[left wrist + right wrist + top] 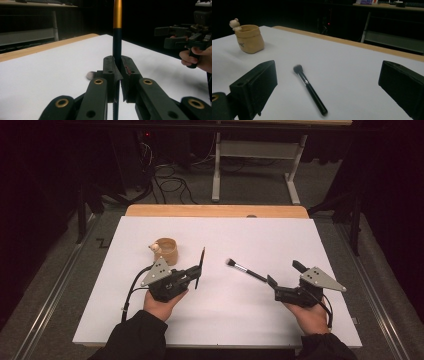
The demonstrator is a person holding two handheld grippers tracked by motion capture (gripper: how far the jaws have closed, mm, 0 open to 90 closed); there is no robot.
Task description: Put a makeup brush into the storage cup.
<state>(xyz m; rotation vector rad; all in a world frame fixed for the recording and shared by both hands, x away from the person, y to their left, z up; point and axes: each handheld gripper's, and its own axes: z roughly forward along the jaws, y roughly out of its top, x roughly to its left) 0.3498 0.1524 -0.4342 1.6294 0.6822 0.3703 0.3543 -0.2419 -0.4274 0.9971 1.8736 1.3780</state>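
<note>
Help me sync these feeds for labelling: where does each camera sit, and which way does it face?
High view: above the person's side, facing forward and down on the white table; forearms, both hands show.
Left gripper view: rides the left gripper, looking along jaws shut on a gold-and-black handle.
Right gripper view: rides the right gripper, jaws open, facing the black brush and tan cup.
Shared: the high view and the right gripper view both show brush and cup.

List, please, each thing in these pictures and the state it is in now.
Left gripper: shut on the orange-handled brush, held upright.
Orange-handled brush: clamped between the jaws, off the table.
Right gripper: open, holding nothing, aimed at the black brush.
Black brush: lying flat on the white table, free.
Tan pot: upright, open at the top, apart from both brushes.
</note>
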